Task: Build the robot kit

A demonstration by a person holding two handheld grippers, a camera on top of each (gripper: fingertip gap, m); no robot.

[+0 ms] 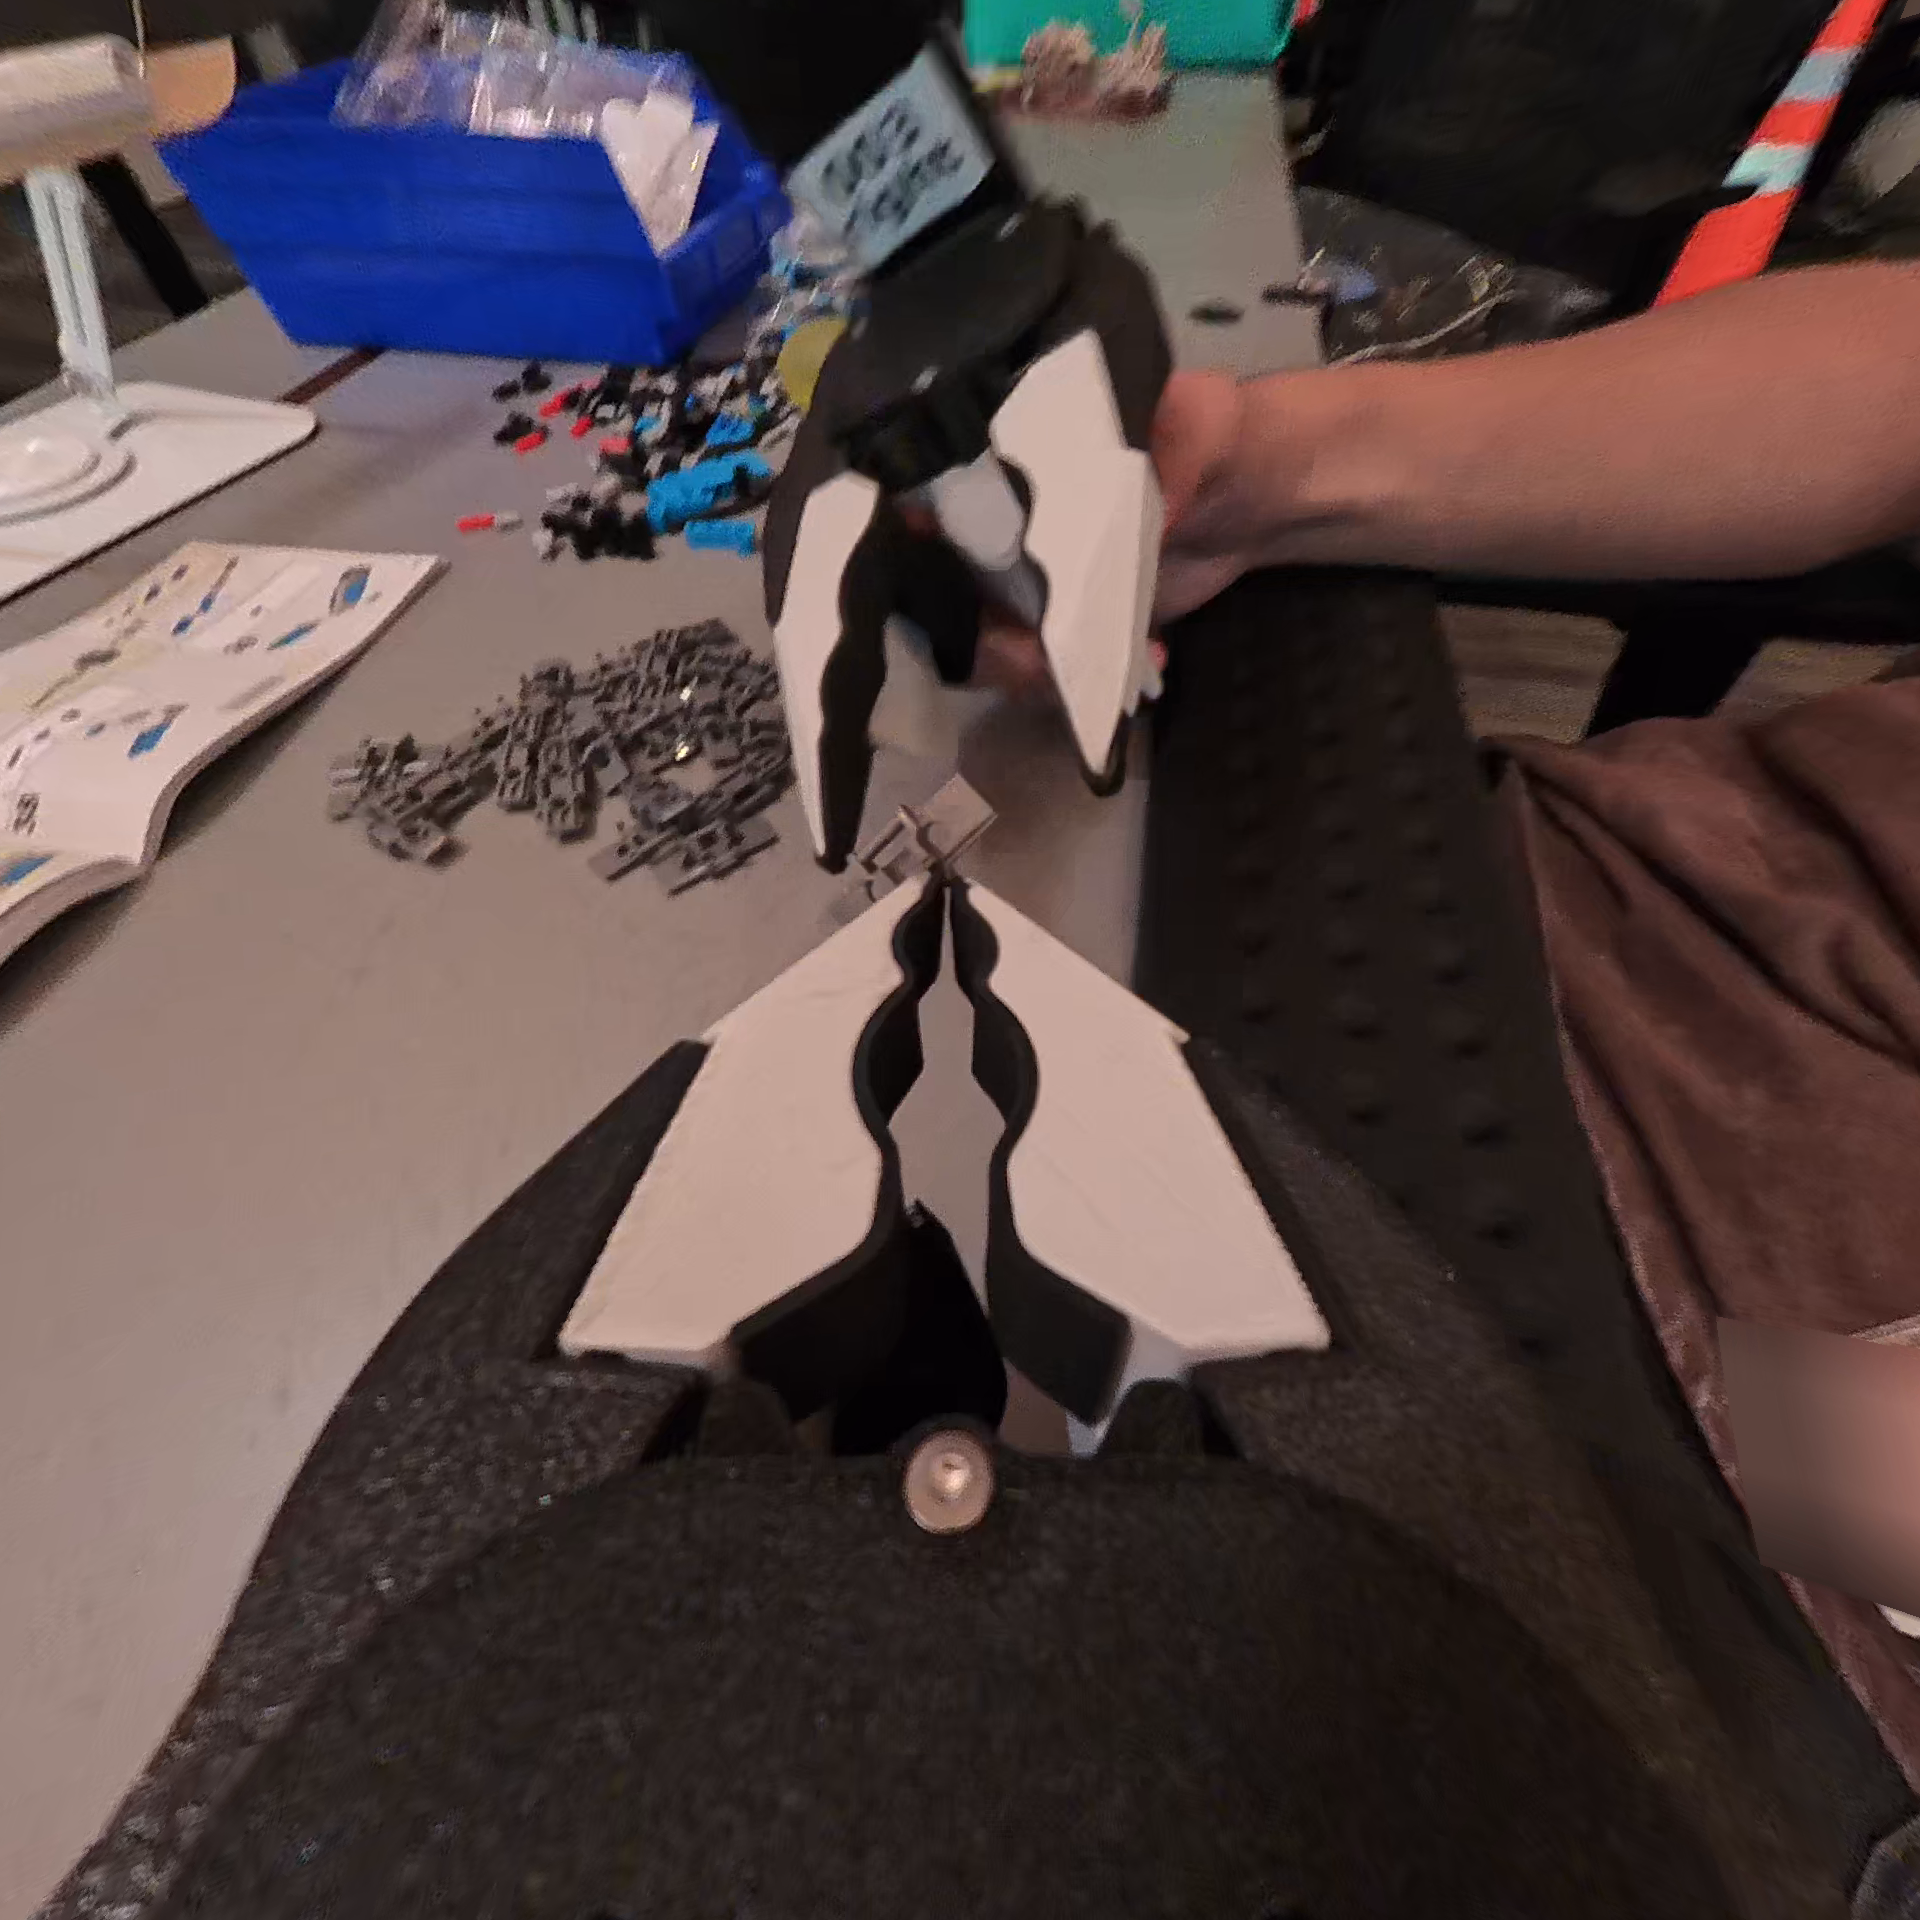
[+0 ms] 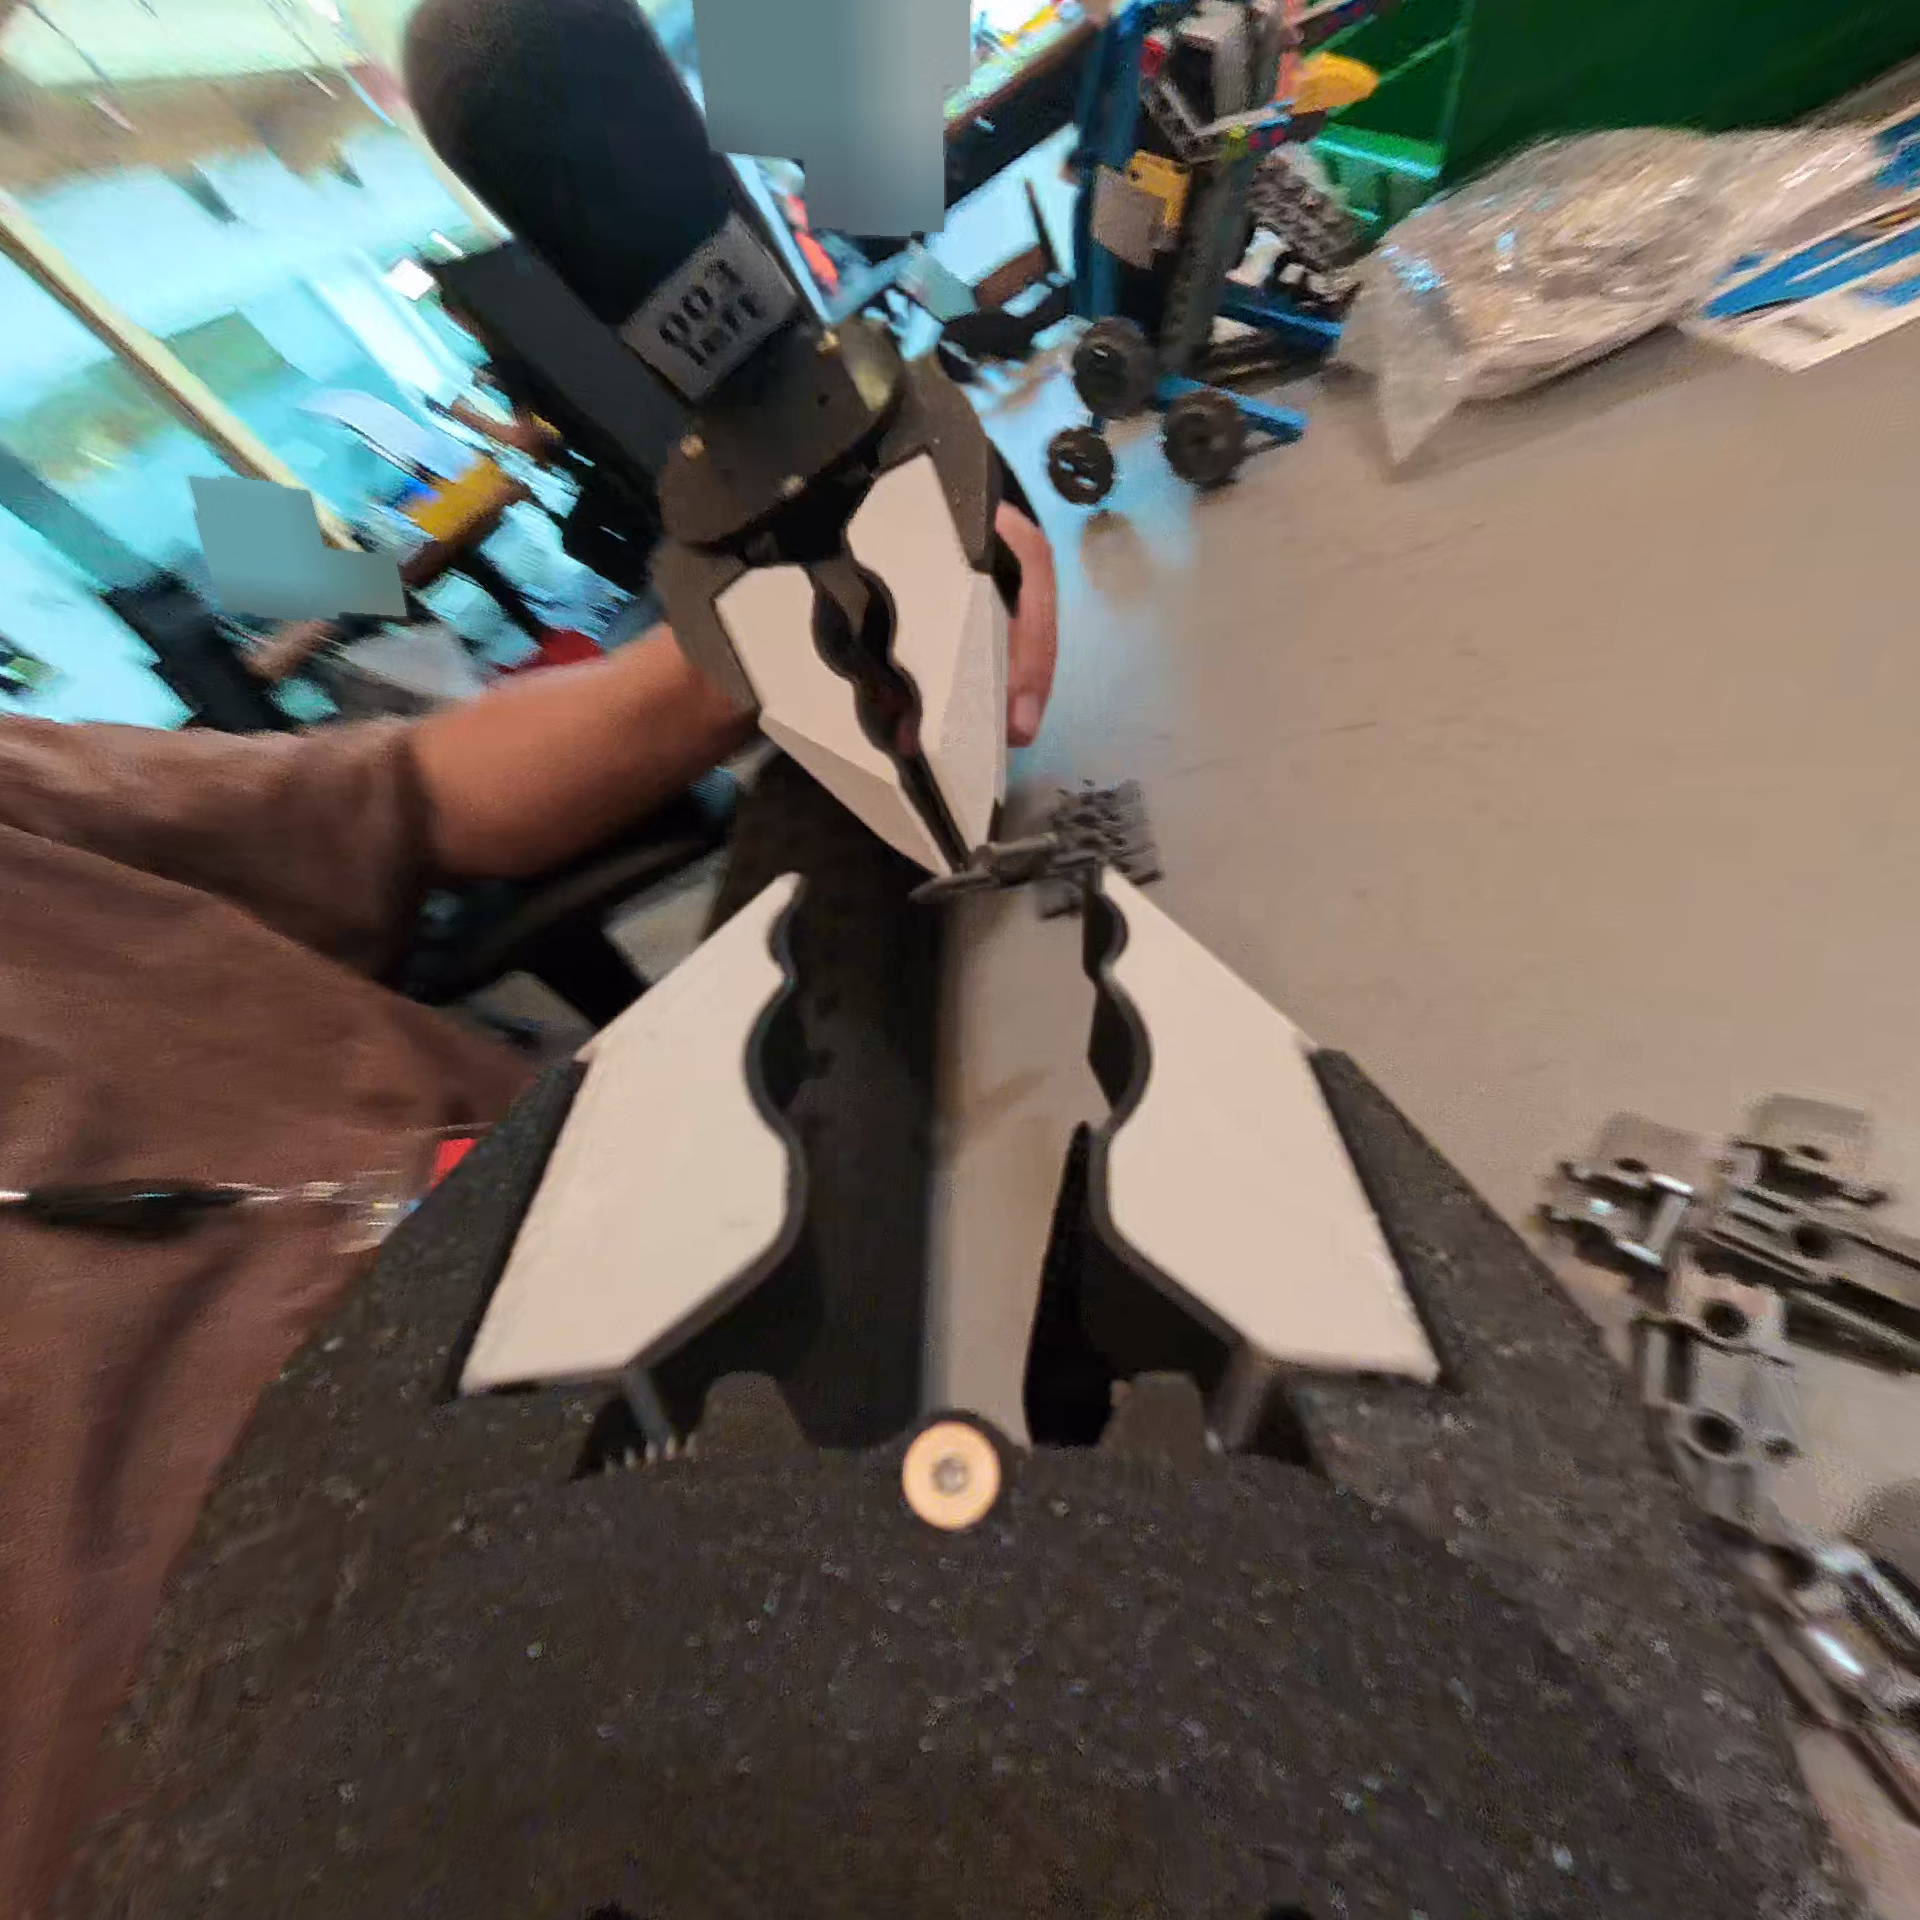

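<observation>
Pinching a small grey plastic brick assembly (image 1: pixel 928 831) at our fingertips, our left gripper (image 1: pixel 945 883) is clenched on its near end; its long axis seemingly runs crosswise. Our right gripper (image 1: pixel 966 821), spread wide, hovers just beyond the assembly, one fingertip nearly touching it.
</observation>
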